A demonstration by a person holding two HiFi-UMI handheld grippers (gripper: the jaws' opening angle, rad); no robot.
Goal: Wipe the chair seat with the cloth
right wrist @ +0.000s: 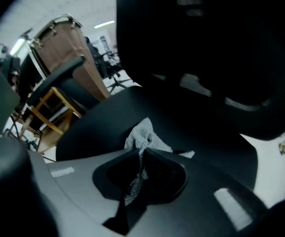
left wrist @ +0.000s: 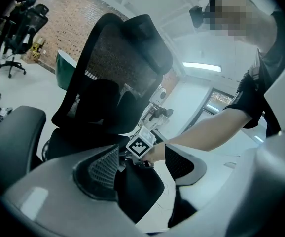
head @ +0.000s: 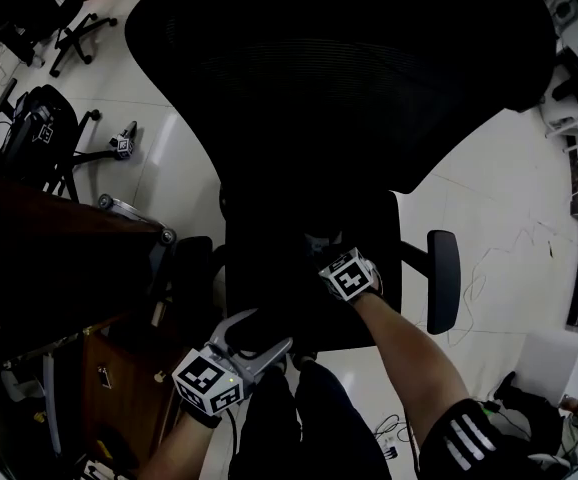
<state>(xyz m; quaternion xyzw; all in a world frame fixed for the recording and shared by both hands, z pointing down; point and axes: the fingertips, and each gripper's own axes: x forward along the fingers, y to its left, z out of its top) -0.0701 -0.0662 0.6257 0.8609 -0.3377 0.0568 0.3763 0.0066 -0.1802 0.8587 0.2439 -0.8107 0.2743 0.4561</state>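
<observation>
Pinching pale nubbly cloth (right wrist: 145,138) in right tongs (right wrist: 141,152), holding left tongs (head: 259,336) spread empty, wiping black chair seat (right wrist: 95,127), probably needing strokes toward its edges next.

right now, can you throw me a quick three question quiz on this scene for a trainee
1. True or false: the left gripper is shut on the pale fluffy cloth.
2. Pick one: the cloth rests on A the black office chair seat, B the brown wooden desk, C the white tiled floor.
3. Fill the gap: the right gripper has its jaws ____ on the cloth.

Key: 1 false, its jaws stand apart with nothing held between them. 2 A. 3 shut.
</observation>
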